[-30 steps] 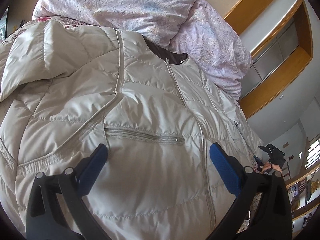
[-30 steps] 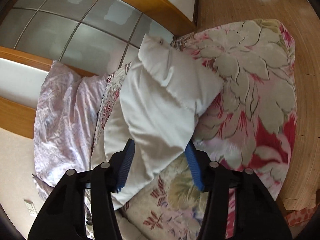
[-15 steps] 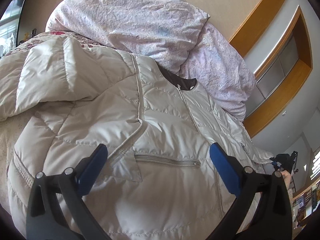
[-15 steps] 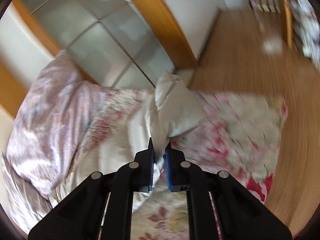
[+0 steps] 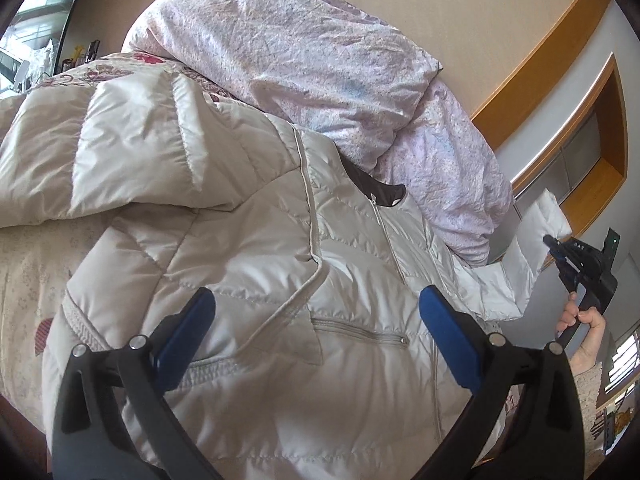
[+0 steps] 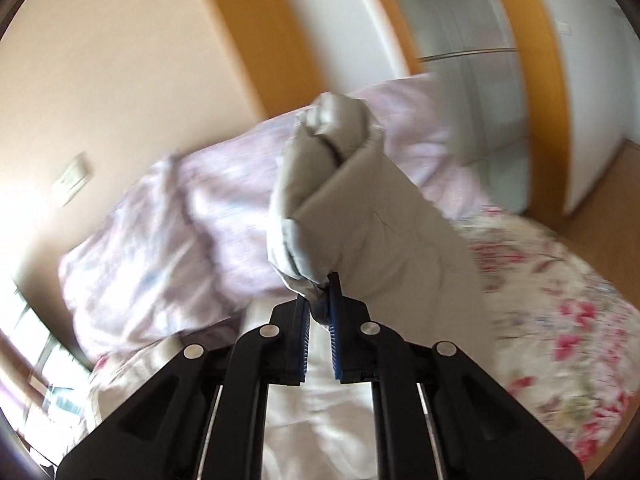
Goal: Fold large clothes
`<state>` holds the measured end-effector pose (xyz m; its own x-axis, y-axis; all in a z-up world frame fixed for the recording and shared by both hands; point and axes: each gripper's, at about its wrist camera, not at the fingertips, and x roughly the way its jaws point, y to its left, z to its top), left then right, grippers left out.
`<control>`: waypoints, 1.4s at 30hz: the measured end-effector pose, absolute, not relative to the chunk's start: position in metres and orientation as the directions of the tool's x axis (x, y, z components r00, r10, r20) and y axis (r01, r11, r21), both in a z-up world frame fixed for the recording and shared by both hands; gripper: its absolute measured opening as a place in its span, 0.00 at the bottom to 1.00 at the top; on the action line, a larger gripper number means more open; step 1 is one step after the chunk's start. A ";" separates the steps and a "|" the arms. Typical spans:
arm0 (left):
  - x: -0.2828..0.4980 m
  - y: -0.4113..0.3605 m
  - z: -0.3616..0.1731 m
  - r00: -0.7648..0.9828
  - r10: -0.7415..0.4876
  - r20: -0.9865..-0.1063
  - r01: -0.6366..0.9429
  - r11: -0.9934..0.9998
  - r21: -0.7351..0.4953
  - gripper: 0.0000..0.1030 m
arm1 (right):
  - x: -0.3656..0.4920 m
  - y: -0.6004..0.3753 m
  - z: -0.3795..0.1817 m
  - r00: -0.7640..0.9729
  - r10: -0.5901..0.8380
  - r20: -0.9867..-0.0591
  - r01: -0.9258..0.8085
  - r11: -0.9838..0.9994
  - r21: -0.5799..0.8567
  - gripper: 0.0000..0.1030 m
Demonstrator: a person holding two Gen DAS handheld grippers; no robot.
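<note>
A cream quilted puffer jacket point(image 5: 248, 264) lies front up on the bed, zipped, with a chest pocket zip. Its left sleeve point(image 5: 120, 160) is folded across the upper left. My left gripper point(image 5: 316, 336) is open and empty, hovering just above the jacket's lower front. My right gripper point(image 6: 320, 312) is shut on the right sleeve point(image 6: 360, 208) near its cuff and holds it lifted off the bed. In the left wrist view the right gripper point(image 5: 560, 256) and the raised sleeve point(image 5: 528, 240) show at the far right.
A crumpled lilac duvet point(image 5: 320, 64) is piled at the head of the bed behind the jacket. The floral bedspread point(image 6: 560, 300) lies under and right of the jacket. A wall with wooden trim point(image 5: 532, 60) stands behind.
My right gripper closed on the right sleeve and lifted it up off the bedspread. My left gripper drew back toward the jacket's hem, staying open.
</note>
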<state>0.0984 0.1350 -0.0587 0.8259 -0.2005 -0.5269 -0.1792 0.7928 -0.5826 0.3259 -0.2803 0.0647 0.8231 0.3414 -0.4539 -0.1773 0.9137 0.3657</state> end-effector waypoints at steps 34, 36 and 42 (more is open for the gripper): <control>0.036 0.231 -0.064 0.859 0.036 -0.511 -0.394 0.683 -0.614 0.98 | 0.334 -0.089 -0.053 0.674 0.208 -0.709 -0.353 0.934 -0.062 0.58; 0.032 0.239 -0.067 0.855 0.049 -0.516 -0.416 0.659 -0.627 0.98 | 0.351 -0.079 -0.072 0.619 0.191 -0.762 -0.360 0.931 -0.059 0.58; 0.018 0.266 -0.085 0.842 0.059 -0.536 -0.475 0.550 -0.686 0.98 | 0.354 -0.047 -0.110 0.580 0.080 -0.811 -0.385 0.904 -0.186 0.59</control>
